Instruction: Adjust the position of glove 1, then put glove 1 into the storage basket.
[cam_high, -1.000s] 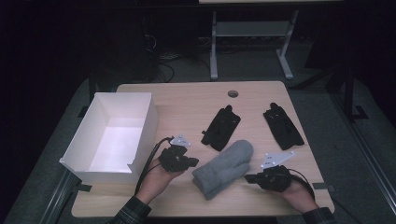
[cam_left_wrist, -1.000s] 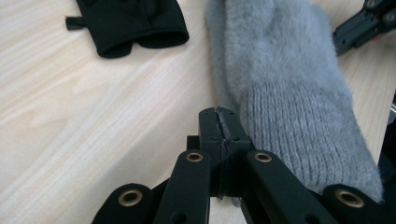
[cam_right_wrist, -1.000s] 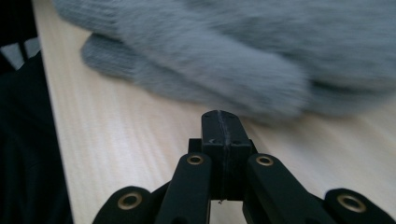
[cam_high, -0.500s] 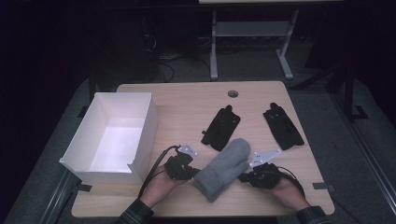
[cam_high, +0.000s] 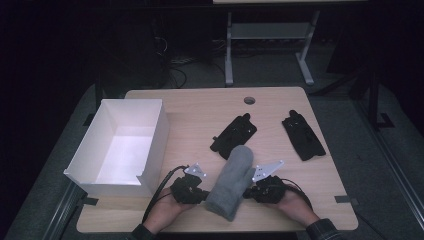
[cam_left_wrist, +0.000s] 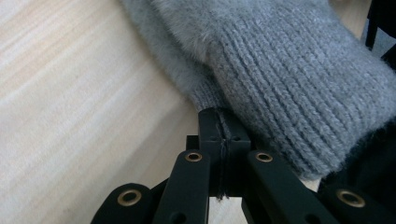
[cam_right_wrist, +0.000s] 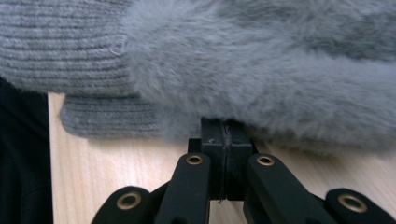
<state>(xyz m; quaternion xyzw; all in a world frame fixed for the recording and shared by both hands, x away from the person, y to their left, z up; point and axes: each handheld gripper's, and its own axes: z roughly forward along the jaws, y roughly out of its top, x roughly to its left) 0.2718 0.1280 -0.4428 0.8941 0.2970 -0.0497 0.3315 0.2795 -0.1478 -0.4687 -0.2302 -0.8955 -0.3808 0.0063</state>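
Flanking grey mitten (cam_high: 231, 181), grippers apparently pinching.

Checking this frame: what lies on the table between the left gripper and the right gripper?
In the high view, the grey mitten lies between the left gripper and the right gripper, its cuff toward the near table edge.

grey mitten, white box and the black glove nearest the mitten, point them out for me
grey mitten (cam_high: 231, 180), high view, middle of its knitted body
white box (cam_high: 149, 142), high view, its right wall
black glove (cam_high: 234, 135), high view, centre of the glove
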